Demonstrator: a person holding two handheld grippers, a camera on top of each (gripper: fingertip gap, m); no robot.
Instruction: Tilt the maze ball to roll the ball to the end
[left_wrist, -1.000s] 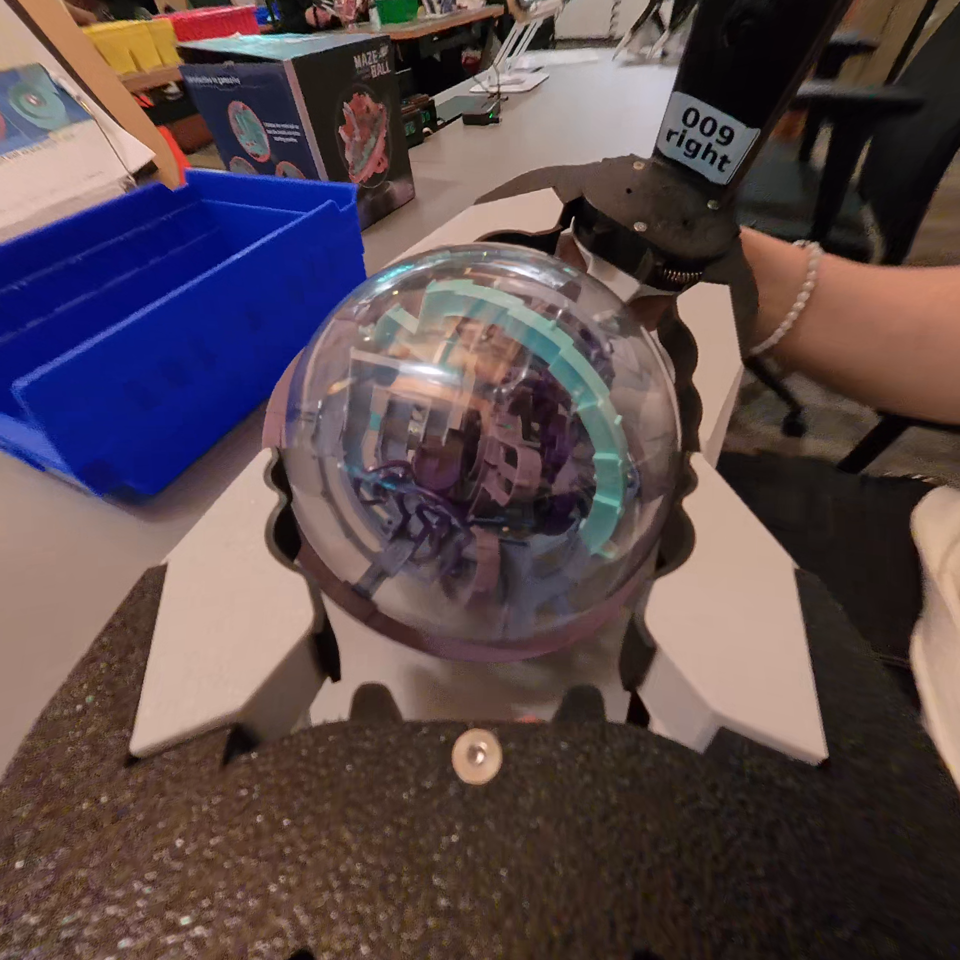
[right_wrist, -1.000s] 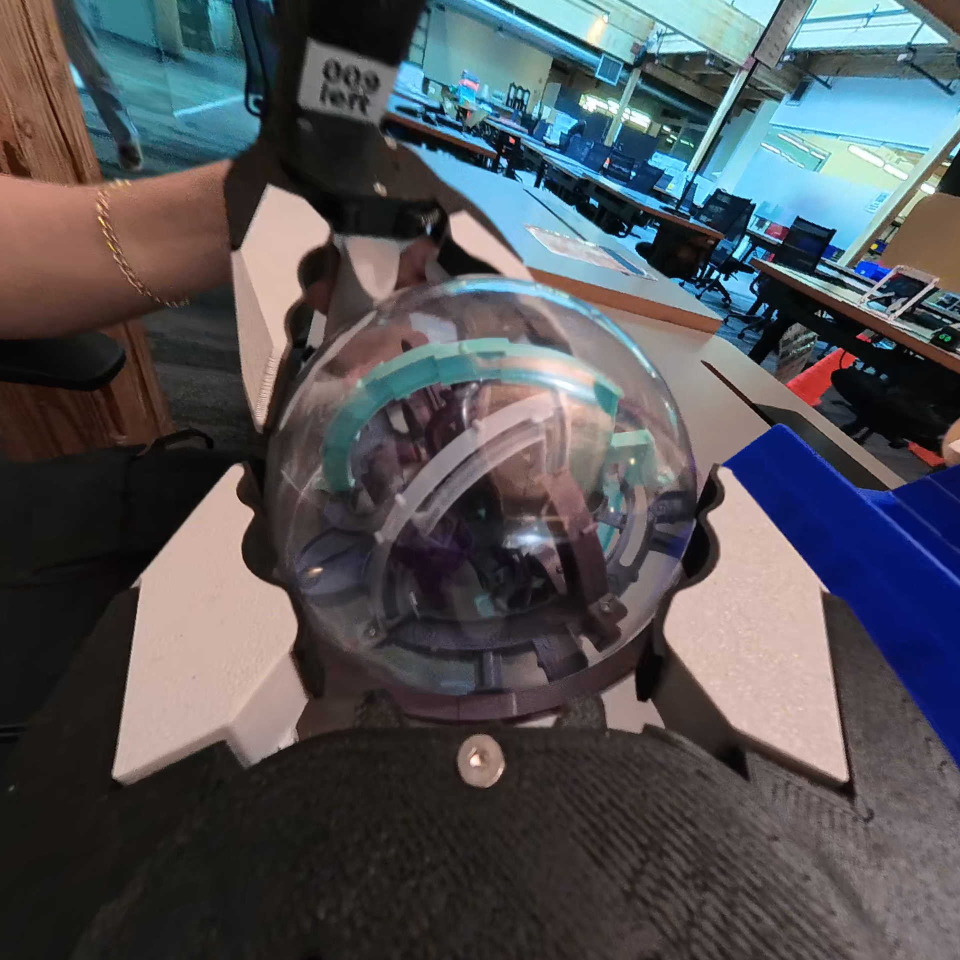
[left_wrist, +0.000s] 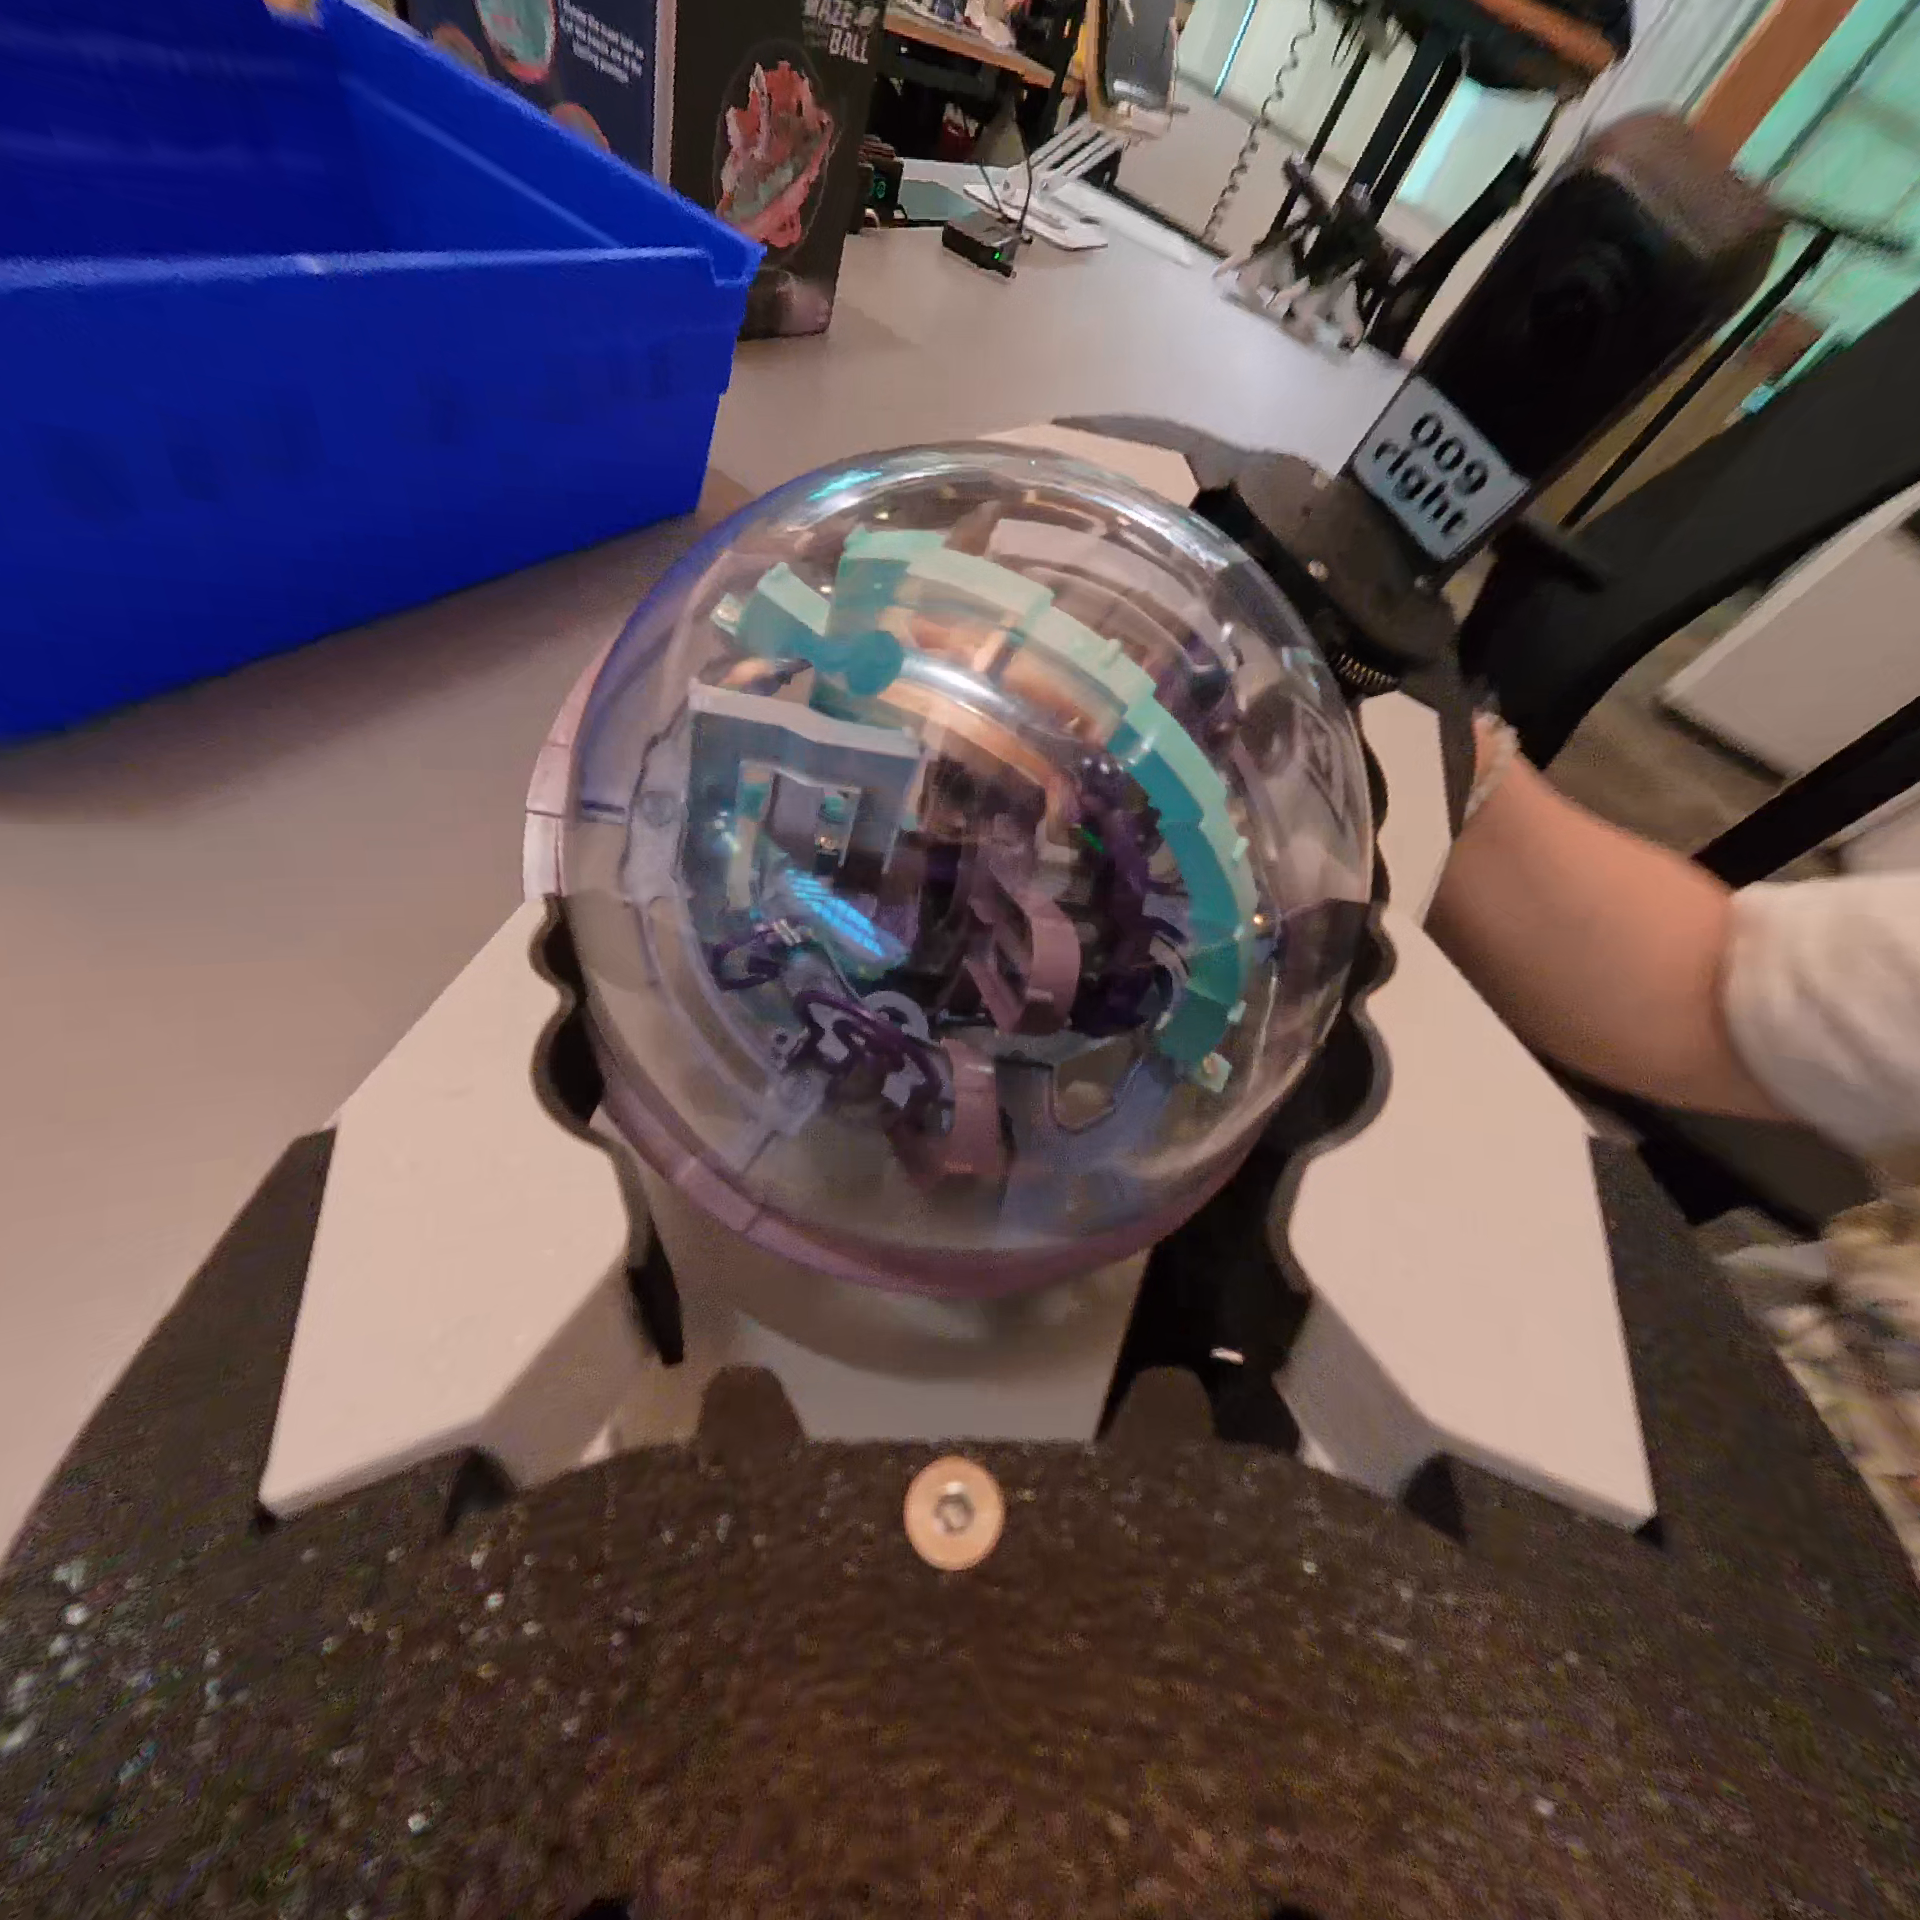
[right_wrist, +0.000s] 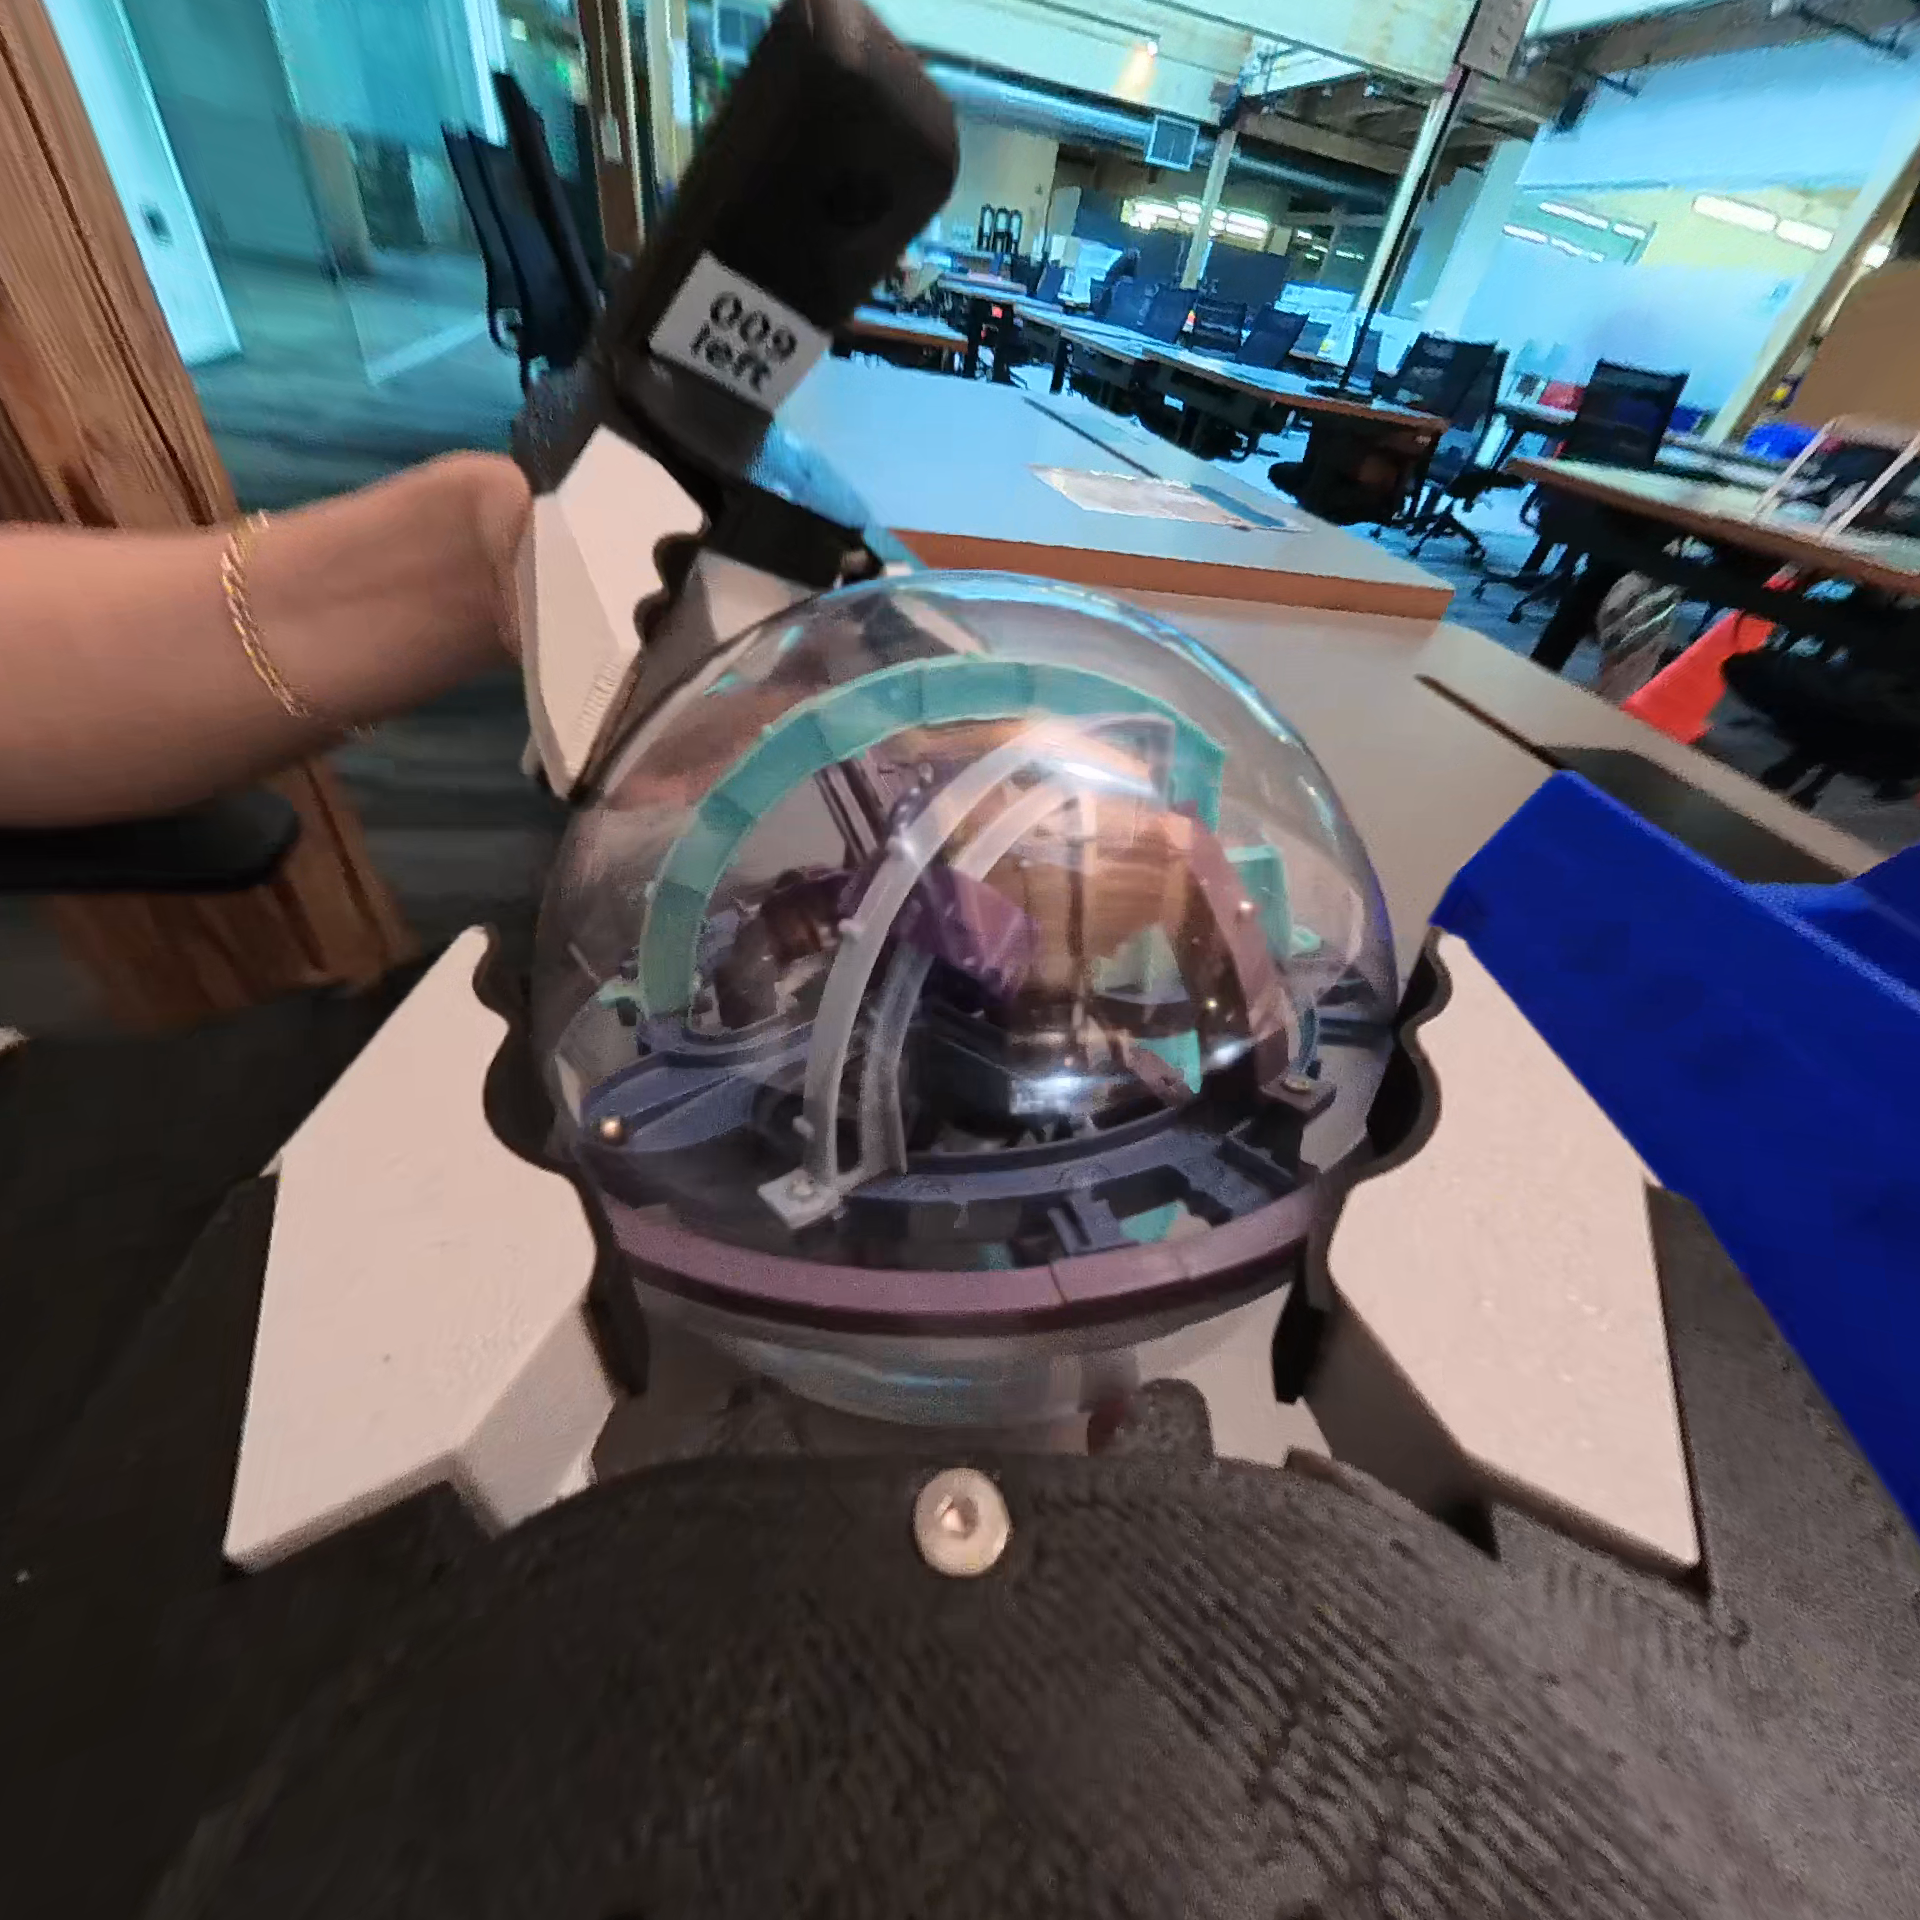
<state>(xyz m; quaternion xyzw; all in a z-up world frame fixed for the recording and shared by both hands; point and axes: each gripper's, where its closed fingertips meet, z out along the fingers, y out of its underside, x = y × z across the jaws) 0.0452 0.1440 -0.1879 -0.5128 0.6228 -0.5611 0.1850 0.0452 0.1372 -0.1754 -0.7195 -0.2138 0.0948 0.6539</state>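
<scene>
Grey counter (left_wrist: 260, 935) fills the left of both views, a blue bin (left_wrist: 343, 416) behind. At centre frame the maze ball (left_wrist: 956, 862) sits clamped between both grippers' fingers (right_wrist: 416, 1247): a hard, slick, light shell, probably safest gripped at its purple seam.

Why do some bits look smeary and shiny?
Left wrist view: the right hand-held gripper and the far desks are motion-blurred; the maze ball stays fairly sharp. Right wrist view: white glare streaks across the maze ball's dome, and the blue bin is smeared.
</scene>
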